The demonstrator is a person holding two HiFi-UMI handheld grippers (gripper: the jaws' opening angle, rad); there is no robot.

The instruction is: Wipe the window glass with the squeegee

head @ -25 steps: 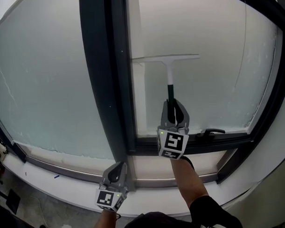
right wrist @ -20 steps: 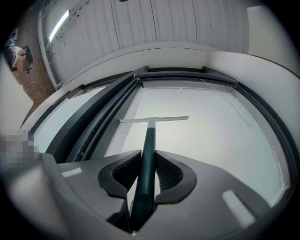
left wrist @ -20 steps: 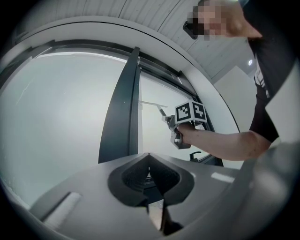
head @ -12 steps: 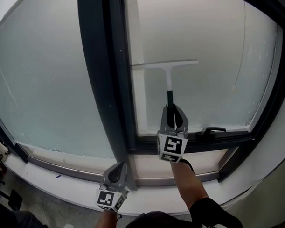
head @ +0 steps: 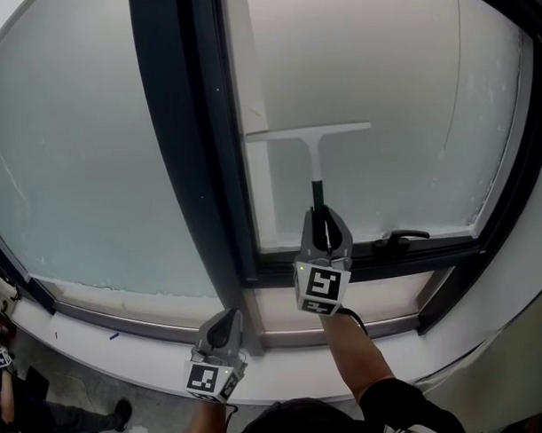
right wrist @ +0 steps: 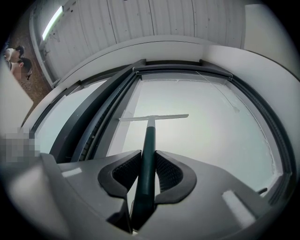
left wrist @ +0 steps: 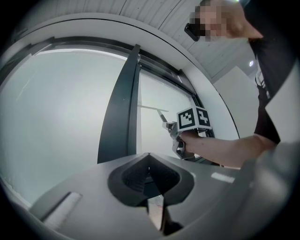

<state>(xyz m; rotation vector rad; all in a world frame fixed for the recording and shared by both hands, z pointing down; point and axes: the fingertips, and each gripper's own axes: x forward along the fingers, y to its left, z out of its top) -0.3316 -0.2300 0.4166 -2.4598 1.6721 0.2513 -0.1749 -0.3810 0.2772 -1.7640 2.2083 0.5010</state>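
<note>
The squeegee [head: 315, 147] has a white blade [right wrist: 153, 116] and a dark green handle [right wrist: 147, 154]. Its blade lies flat against the frosted window glass [head: 391, 100], about halfway up the right pane. My right gripper [head: 323, 225] is shut on the handle, just above the sill. In the right gripper view the handle runs straight between the jaws up to the blade. My left gripper [head: 223, 328] hangs low by the sill at the foot of the dark mullion, shut with nothing in it. The left gripper view shows my right gripper [left wrist: 180, 131] and the squeegee [left wrist: 157, 110] from the side.
A wide dark mullion [head: 184, 143] divides the left pane [head: 73, 147] from the right one. A black window handle [head: 398, 239] sits on the lower frame, right of my right gripper. The white sill [head: 125, 345] runs along the bottom. A person's feet [head: 118, 419] show on the floor below left.
The squeegee blade has slid down the glass a little with my right gripper. My left gripper has stayed where it was.
</note>
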